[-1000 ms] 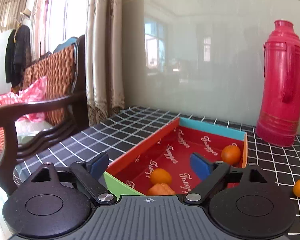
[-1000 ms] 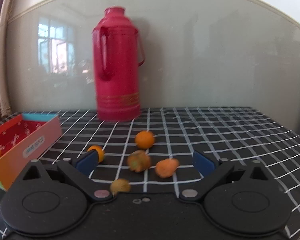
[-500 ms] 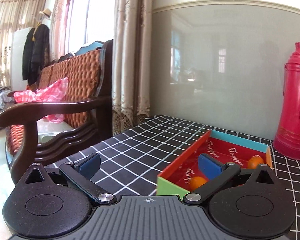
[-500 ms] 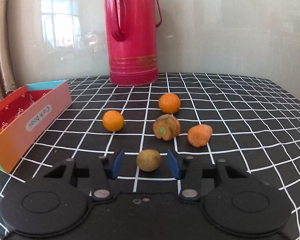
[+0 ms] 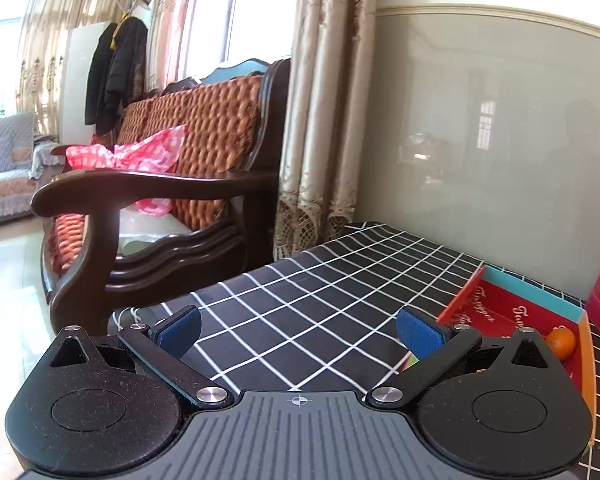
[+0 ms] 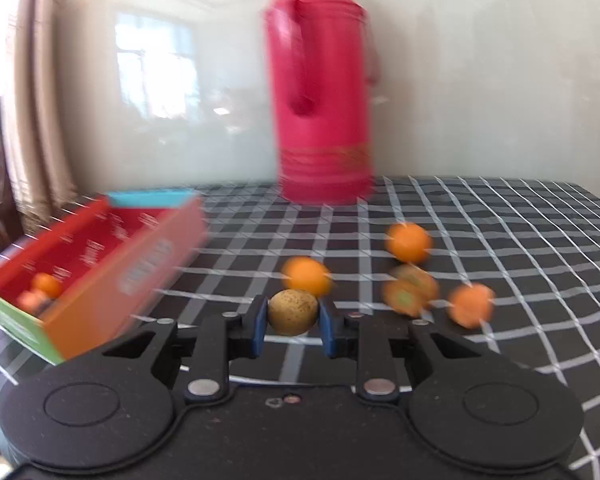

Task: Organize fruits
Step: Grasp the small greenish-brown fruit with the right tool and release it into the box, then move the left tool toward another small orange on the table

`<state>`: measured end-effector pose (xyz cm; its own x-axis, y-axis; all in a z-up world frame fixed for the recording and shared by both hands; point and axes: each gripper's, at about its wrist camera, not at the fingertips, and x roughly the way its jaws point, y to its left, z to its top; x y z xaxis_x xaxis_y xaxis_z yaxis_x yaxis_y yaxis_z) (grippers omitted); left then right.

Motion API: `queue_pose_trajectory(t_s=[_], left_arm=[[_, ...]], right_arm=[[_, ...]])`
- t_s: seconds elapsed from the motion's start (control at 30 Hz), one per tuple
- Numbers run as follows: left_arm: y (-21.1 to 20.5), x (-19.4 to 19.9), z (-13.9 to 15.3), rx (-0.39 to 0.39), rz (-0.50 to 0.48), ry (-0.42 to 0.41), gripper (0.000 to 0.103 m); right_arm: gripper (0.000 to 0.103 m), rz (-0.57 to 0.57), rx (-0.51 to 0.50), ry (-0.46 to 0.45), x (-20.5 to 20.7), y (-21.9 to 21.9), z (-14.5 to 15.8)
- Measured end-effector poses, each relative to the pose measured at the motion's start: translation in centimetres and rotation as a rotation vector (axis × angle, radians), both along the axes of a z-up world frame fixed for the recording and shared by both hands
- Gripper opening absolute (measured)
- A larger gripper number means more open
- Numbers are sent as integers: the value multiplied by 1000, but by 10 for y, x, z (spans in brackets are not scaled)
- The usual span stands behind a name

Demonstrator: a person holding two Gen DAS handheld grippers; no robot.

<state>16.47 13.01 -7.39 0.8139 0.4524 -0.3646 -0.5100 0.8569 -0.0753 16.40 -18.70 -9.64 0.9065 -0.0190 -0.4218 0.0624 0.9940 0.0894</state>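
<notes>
Black grid-cloth table (image 6: 500,216) w/ red box (image 6: 100,264), thermos (image 6: 320,120), oranges (image 6: 408,242), cut fruit (image 6: 410,290).

The left tool (image 5: 298,330) fills the lower part of its frame with both blue-padded fingers (image 5: 180,328) spread wide apart, nothing between them, and its body level. The right tool (image 6: 292,322) sits in the lower centre of its frame with its fingers drawn close together, the blue pads (image 6: 257,330) pressing from either side on a small round brownish fruit (image 6: 293,312) at the fingertips.
</notes>
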Motion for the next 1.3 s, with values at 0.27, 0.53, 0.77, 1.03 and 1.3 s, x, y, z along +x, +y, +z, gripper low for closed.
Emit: queue_pose_trajectory(t_s=[0.27,0.53,0.77,1.03,1.3], left_arm=[[23,-11,-7,2,41,14,103],[48,-22,-8,0,82,16,103],[48,-22,-9,16,74,16,103],[25,-16,-4,36,9,11,103],[-31,-13,5,83,-146,-36,103]], right_arm=[[19,189,12,-81,10,57,18],[19,284,-44,-96,21,98,19],[45,285,-87,-92,28,115,12],[73,179,-47,-163,8,80,26],[90,-58,-88,-161,-5,23,29]])
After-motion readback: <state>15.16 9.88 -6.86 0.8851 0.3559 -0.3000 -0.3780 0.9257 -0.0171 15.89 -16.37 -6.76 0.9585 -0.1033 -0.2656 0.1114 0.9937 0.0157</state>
